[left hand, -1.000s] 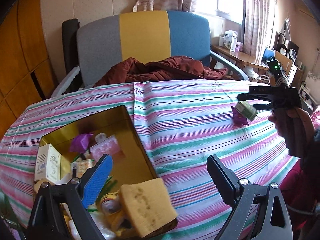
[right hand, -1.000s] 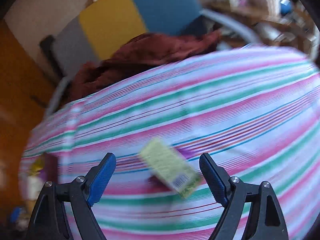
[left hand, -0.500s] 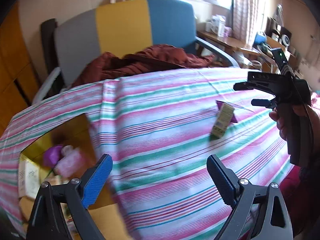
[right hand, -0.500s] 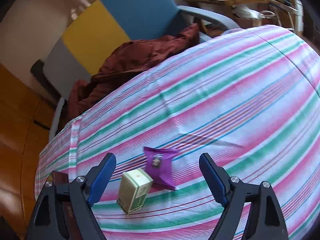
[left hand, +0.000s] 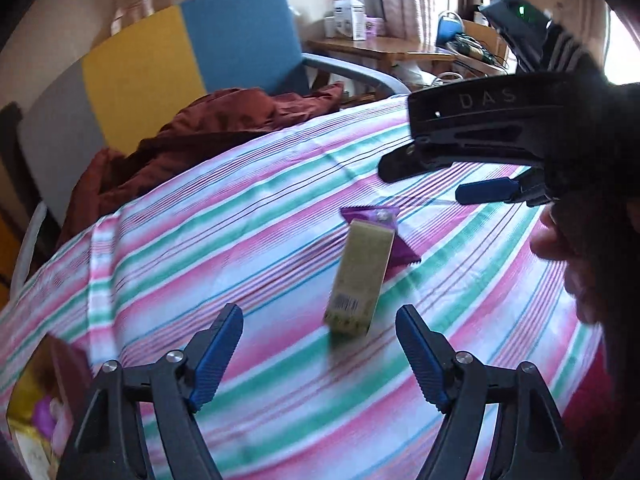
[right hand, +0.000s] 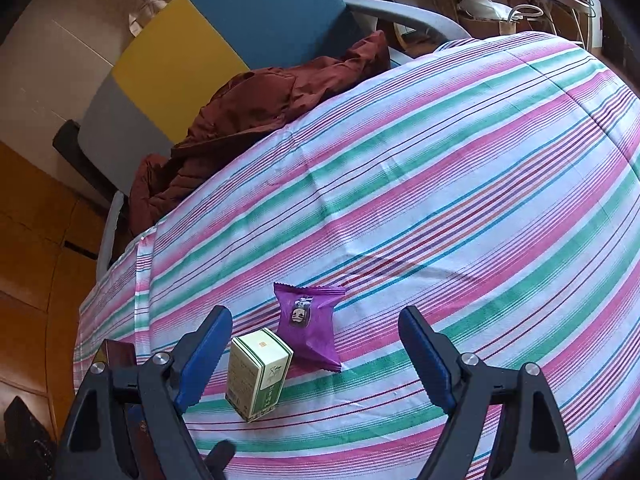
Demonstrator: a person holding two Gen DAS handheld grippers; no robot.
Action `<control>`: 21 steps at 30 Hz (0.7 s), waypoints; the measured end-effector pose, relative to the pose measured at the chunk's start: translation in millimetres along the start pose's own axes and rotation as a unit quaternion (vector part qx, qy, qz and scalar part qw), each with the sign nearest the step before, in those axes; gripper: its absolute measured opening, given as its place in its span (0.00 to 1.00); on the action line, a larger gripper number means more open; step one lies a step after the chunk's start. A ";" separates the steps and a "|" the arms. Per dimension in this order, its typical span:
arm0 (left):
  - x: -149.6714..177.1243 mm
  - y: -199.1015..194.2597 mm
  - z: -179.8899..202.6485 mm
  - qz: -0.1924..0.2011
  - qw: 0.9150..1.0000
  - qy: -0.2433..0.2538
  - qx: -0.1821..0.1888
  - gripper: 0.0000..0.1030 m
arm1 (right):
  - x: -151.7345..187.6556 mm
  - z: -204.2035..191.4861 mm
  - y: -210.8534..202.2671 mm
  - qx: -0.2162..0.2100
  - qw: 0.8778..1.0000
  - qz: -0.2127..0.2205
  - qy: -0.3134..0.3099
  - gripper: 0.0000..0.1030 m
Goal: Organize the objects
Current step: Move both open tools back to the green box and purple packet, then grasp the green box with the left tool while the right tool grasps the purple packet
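Note:
A small green and cream box (left hand: 357, 277) stands upright on the striped tablecloth, also in the right wrist view (right hand: 258, 372). A purple snack packet (left hand: 390, 232) lies flat just behind it, also in the right wrist view (right hand: 310, 325). My left gripper (left hand: 320, 354) is open and empty, just short of the box. My right gripper (right hand: 314, 354) is open and empty above both items; it also shows in the left wrist view (left hand: 468, 176) at the upper right.
A gold tin (left hand: 28, 420) with several items sits at the table's left end; its corner shows in the right wrist view (right hand: 114, 354). A chair (right hand: 224, 36) with a dark red jacket (right hand: 260, 100) stands behind the table. A cluttered desk (left hand: 400, 46) is at the back right.
My left gripper swung right from the tin toward the box and packet. The box, tilted a second ago, now stands upright. My right gripper has risen away from it.

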State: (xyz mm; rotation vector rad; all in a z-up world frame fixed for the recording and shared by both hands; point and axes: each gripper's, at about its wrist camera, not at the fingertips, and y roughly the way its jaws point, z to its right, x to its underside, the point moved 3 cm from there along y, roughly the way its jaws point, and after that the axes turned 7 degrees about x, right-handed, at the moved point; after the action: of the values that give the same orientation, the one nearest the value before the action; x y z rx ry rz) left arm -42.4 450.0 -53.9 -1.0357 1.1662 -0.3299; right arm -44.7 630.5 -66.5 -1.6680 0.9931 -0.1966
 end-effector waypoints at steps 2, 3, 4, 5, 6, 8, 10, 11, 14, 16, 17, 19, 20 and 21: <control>-6.0 11.9 3.2 -0.005 1.000 0.003 0.008 0.76 | -0.2 -0.5 2.3 0.001 1.000 -0.002 -0.001 0.84; -8.2 16.9 4.6 -0.005 1.000 0.004 0.010 0.76 | -0.4 -0.8 3.6 0.003 1.000 -0.003 -0.002 0.84; -10.9 22.5 5.8 -0.004 1.000 0.007 0.011 0.76 | -0.5 -1.1 5.0 0.004 1.000 -0.005 -0.003 0.84; -12.8 28.6 6.2 -0.004 1.000 0.011 0.009 0.76 | -0.4 -1.6 6.7 0.007 1.000 -0.007 -0.005 0.84; -13.3 35.2 5.5 -0.008 1.000 0.012 0.009 0.73 | -0.7 -2.6 8.6 0.009 1.000 -0.008 -0.006 0.84; -10.4 47.2 0.7 -0.028 0.999 0.005 0.023 0.42 | -0.4 -3.6 12.4 0.016 1.000 -0.011 -0.009 0.84; -3.7 56.0 -6.9 -0.054 0.997 -0.017 0.043 0.29 | 0.1 -3.8 16.6 0.019 1.000 -0.015 -0.009 0.84; -0.9 55.0 -9.2 -0.052 0.998 -0.022 0.042 0.29 | -0.1 -4.0 17.9 0.018 1.000 -0.014 -0.008 0.84; 7.8 42.4 -17.1 -0.041 0.997 -0.042 0.048 0.29 | 0.0 -7.3 22.7 0.024 0.999 -0.013 -0.018 0.76; 13.8 35.7 -22.2 -0.041 0.997 -0.059 0.039 0.29 | 1.2 -11.9 30.0 0.033 0.999 -0.018 -0.031 0.71; 16.4 33.1 -23.2 -0.040 0.996 -0.067 0.037 0.29 | 2.2 -14.6 34.3 0.037 0.998 -0.023 -0.039 0.71; 24.0 25.2 -26.1 -0.040 0.995 -0.083 0.038 0.29 | 5.7 -22.9 43.7 0.048 0.996 -0.032 -0.062 0.68; 27.0 22.3 -27.2 -0.040 0.995 -0.086 0.037 0.29 | 7.5 -28.1 48.5 0.054 0.995 -0.034 -0.078 0.65; 30.8 18.9 -26.2 -0.041 0.994 -0.091 0.035 0.29 | 9.9 -32.7 53.2 0.064 0.993 -0.037 -0.095 0.55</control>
State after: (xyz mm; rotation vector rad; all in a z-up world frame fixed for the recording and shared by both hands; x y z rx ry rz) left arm -57.8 425.6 -87.9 -1.0319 0.9443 -0.3309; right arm -84.6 599.1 -104.3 -1.5752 0.7617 -0.1437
